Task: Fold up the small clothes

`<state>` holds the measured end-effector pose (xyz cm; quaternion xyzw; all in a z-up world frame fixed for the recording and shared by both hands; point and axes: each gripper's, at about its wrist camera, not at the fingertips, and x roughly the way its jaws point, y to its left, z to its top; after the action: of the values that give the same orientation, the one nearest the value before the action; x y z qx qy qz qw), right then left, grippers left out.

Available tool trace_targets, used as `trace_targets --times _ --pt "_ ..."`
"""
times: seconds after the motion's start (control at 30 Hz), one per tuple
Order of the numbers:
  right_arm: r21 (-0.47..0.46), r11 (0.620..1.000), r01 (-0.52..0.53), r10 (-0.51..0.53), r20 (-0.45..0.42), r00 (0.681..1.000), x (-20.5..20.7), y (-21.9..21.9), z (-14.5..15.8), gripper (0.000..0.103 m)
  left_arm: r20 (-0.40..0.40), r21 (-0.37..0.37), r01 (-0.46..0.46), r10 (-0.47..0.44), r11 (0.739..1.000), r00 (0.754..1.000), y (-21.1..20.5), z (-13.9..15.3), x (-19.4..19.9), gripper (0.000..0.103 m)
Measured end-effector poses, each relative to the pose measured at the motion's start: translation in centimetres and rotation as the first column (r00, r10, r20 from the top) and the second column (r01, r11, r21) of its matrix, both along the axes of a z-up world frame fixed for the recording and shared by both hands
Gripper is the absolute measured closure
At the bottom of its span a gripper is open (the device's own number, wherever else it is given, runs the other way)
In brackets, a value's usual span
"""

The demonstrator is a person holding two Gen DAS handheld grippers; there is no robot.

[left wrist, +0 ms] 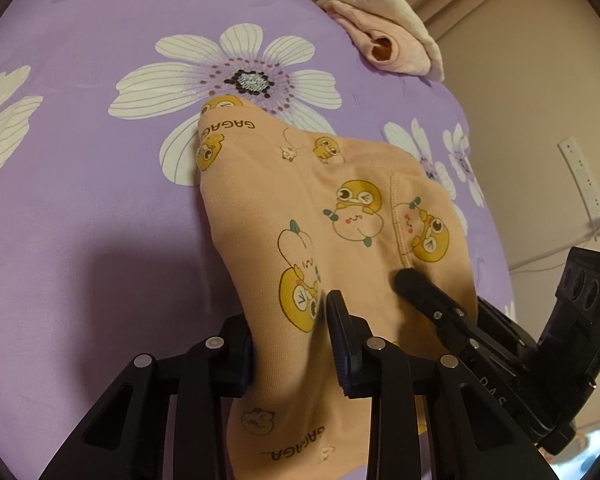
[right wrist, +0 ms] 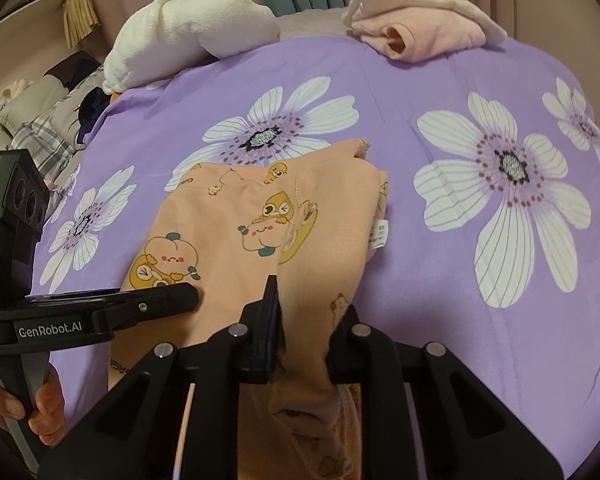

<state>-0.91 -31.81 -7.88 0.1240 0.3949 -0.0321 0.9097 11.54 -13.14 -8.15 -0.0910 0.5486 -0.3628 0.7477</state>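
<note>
Peach cloth fills the lower middle of both views: your small printed garment point(left wrist: 332, 208) lies on the purple flowered bedsheet point(left wrist: 80, 208), its near end lifted off the sheet into your two claws. In the left wrist view your left claw point(left wrist: 290, 344) has the garment's edge between its fingers, and the pads press on the fabric from both sides, so it is gripping the cloth. The tip of your right claw point(left wrist: 414, 284) enters that view from the lower right and rests on the same fabric, just beside the left one. In the right wrist view your right claw point(right wrist: 304, 344) pinches a bunched fold of the garment point(right wrist: 228, 216) at the bottom centre, with the cloth squeezed tight between its fingers. Your left claw point(right wrist: 180, 298) reaches in from the left edge there, and your hand point(right wrist: 40, 404) holds its handle at the lower left. A folded pink garment point(right wrist: 432, 30) sits at the far edge of the sheet, upper right of that frame, and a white plush thing point(right wrist: 188, 28) lies upper left, both well apart from the peach piece.
</note>
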Motion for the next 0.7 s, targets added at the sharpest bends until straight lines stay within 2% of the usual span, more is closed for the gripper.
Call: trace_targets --times 0.33,0.7 --pt "-0.032 0.999 -0.021 0.022 0.031 0.999 -1.5 1.7 1.4 0.085 0.009 -0.03 0.005 -0.004 1.0 1.0 1.1 1.0 -1.4 0.073" --pt "-0.051 0.997 -0.056 0.059 0.066 0.996 -3.5 3.8 3.2 0.085 0.036 -0.082 -0.008 0.011 0.997 0.999 4.3 2.9 -3.5 0.073"
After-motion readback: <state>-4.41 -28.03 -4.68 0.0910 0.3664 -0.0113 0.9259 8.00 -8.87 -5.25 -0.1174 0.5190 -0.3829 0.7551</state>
